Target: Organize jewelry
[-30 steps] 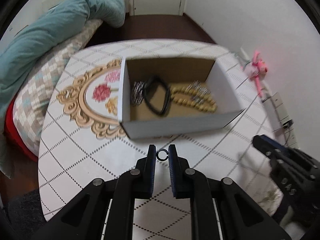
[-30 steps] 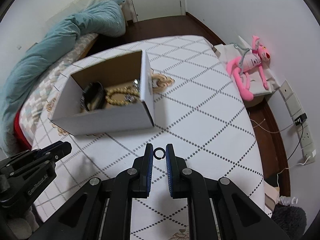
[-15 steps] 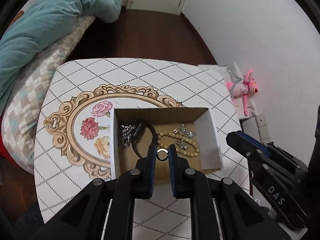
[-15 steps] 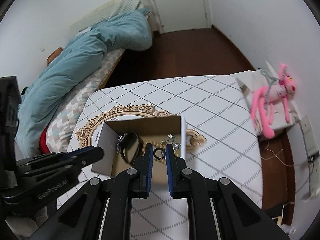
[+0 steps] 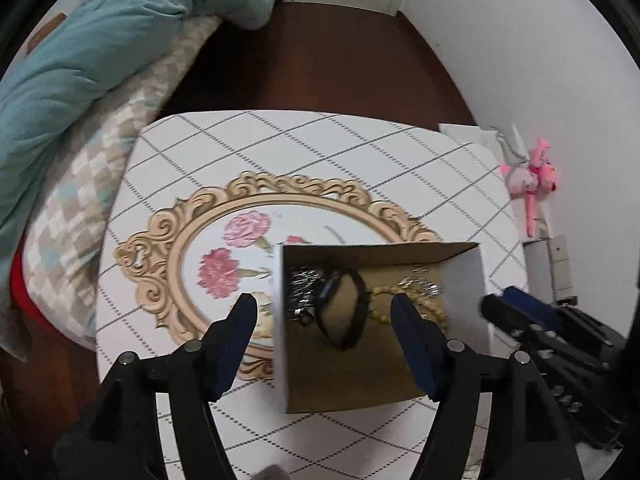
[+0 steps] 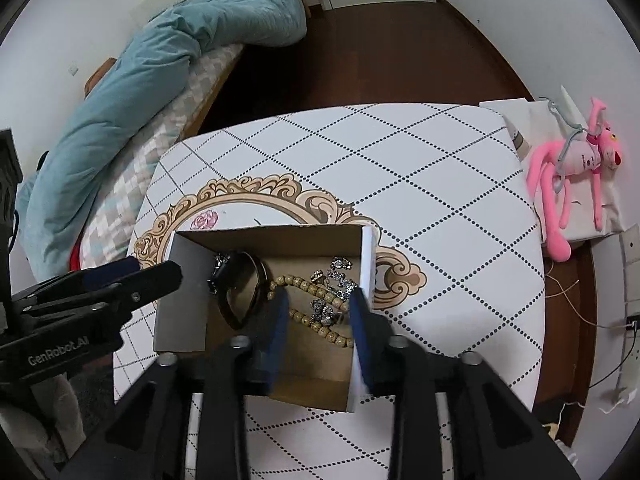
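Note:
An open cardboard box stands on the white table. Inside lie a black bangle, a wooden bead bracelet and silver chain pieces. My left gripper hangs above the box, open wide and empty. My right gripper hangs above the box's right half, open and empty. I cannot pick out the two small rings among the jewelry.
The table has a diamond pattern and a gold floral frame print. A bed with a teal duvet lies to the left. A pink plush toy lies to the right, near wall sockets.
Both grippers rose from the table to above the box, each shut on a small ring. Both have now opened and the rings are gone from between the fingers.

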Available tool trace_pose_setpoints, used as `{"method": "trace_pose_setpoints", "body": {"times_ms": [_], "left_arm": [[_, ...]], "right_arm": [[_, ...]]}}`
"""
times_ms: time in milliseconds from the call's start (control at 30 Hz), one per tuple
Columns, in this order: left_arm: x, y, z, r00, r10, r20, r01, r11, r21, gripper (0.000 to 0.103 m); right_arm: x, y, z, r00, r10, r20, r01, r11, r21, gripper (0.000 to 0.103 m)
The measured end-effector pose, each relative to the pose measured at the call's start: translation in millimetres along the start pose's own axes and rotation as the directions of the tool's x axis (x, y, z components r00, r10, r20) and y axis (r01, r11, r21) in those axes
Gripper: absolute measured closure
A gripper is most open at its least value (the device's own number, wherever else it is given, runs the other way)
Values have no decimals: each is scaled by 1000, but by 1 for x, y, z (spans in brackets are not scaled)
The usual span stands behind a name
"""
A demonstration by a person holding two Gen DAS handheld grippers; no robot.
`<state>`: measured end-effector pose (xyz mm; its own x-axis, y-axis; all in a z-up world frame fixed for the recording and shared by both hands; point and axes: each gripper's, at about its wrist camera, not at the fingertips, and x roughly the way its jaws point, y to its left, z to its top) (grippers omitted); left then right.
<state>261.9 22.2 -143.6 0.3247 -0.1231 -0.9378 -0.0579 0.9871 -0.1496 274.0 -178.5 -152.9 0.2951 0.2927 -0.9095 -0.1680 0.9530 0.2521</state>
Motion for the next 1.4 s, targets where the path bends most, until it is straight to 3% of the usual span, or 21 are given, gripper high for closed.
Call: {"method": "trace_pose_setpoints", "body": {"times_ms": [100,200,267,300,367,433,867,1100,1400], "left_arm": [[1,7,-7,1000,20,6,-20,1000,-14,33],[0,11,-15,999,47,27,-47,999,-16,26],[-1,13,-23,996,74,40,-74,997,-10,8],[-1,13,-26,996,82,47,-82,997,-5,6],[1,12,-32,993,109,55,-110,994,8,2],[4,12,-37,990,127,61,-128,992,15,0],[-4,9,-59,987,141,73,-142,990,8,0],[-51,6,-75,976,153,157,-154,988,-6,0],[-124,-5,-100,955,135,263,-140,990,-1,0]], "right_arm": [[-5,0,-4,1000,-19,10,19,1000,-4,66],[-11,3,-11,996,-87,28,88,996,-33,54],[-13,4,-16,991,-128,38,130,990,-50,37],[-13,6,-19,986,-159,41,162,985,-63,34],[-12,7,-24,978,-206,44,209,975,-79,12],[-9,6,-29,970,-239,42,242,966,-88,3],[-17,7,-46,955,-292,52,295,953,-63,0],[-54,18,-62,946,-306,112,312,949,-42,0],[-136,39,-89,923,-302,239,312,950,-4,0]]}}
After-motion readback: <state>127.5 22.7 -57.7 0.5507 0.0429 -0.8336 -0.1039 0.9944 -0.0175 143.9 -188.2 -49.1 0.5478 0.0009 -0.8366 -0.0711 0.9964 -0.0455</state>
